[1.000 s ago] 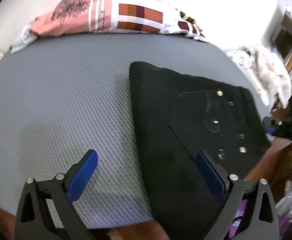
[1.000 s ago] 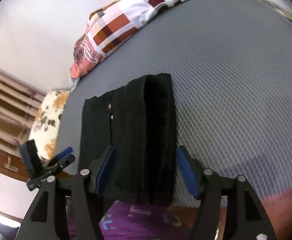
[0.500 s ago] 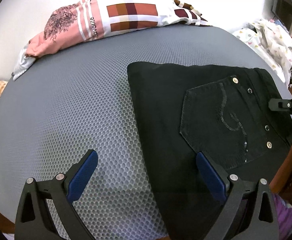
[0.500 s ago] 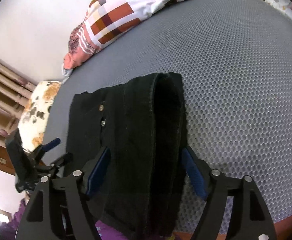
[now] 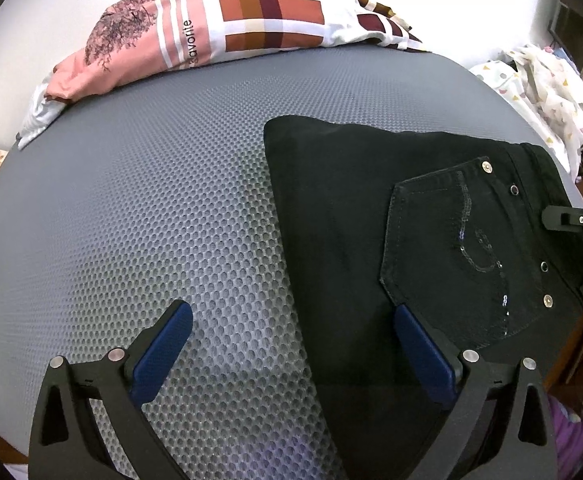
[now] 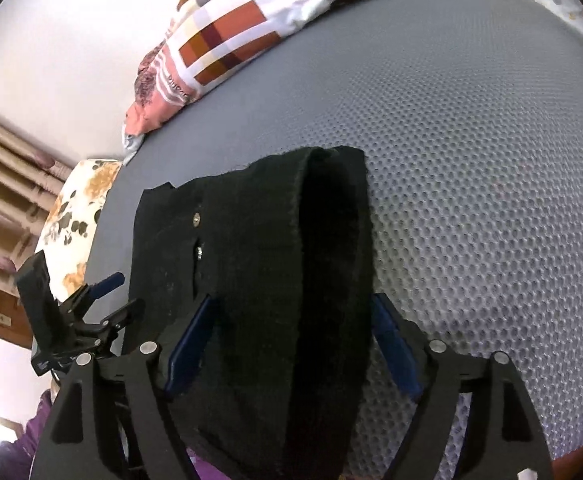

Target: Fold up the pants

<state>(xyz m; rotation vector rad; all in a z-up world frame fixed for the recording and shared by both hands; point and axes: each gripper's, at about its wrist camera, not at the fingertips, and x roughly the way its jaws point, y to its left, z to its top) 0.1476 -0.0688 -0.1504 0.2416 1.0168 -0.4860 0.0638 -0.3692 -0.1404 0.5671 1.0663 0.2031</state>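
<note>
Black pants [image 5: 351, 216] lie folded on the grey mesh bed surface [image 5: 151, 200], back pocket up, at the right of the left wrist view. My left gripper [image 5: 291, 340] is open, its jaws straddling the pants' left folded edge. In the right wrist view the pants [image 6: 259, 256] fill the middle, and my right gripper [image 6: 291, 340] is open with its blue pads on either side of the thick folded end. The left gripper also shows at the left of that view [image 6: 91, 312].
A checked and pink pillow [image 5: 219, 32] lies along the far edge of the bed. A white patterned cloth [image 5: 543, 88] hangs at the right. A floral cushion [image 6: 71, 220] and wooden furniture stand beyond the bed's left side.
Both grippers have moved in closer to the pants, which now look larger in both views. The right gripper's jaws now straddle the folded end. Both stay open.
</note>
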